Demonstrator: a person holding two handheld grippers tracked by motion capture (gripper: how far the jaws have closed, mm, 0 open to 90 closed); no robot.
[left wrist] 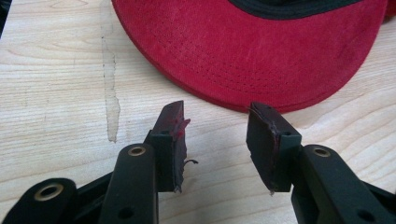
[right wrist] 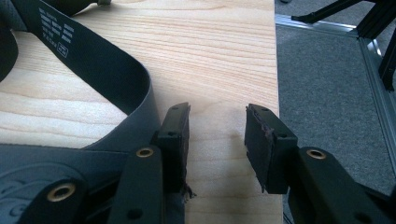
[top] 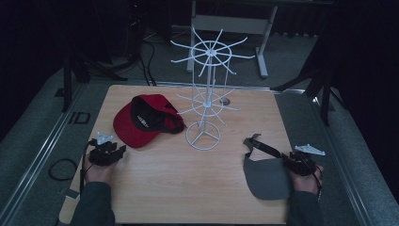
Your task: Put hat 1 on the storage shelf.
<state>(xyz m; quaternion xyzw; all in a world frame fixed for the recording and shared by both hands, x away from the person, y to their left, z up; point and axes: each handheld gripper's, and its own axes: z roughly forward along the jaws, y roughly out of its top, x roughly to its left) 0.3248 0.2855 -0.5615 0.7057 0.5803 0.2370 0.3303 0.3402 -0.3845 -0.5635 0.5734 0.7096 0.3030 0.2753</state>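
Note:
A red cap [top: 141,123] with a black inside lies upside down on the wooden table [top: 188,188], left of centre. Its red brim [left wrist: 261,51] fills the top of the left gripper view, just beyond my left gripper [left wrist: 215,135], which stands open with nothing between its fingers. In the high view that left gripper [top: 113,153] rests at the table's left edge. A grey visor [top: 266,176] with a black strap [right wrist: 102,79] lies near the right edge. My right gripper [right wrist: 217,135] stands open beside the strap, over bare wood; from above, this right gripper [top: 294,162] sits at the visor's right side.
A white wire display stand [top: 207,94] with two tiers of spokes rises from a ring base at the table's middle. A black cable loop [top: 61,168] lies on the grey floor at left. Dark tripod legs [top: 324,94] stand beyond the table's right side.

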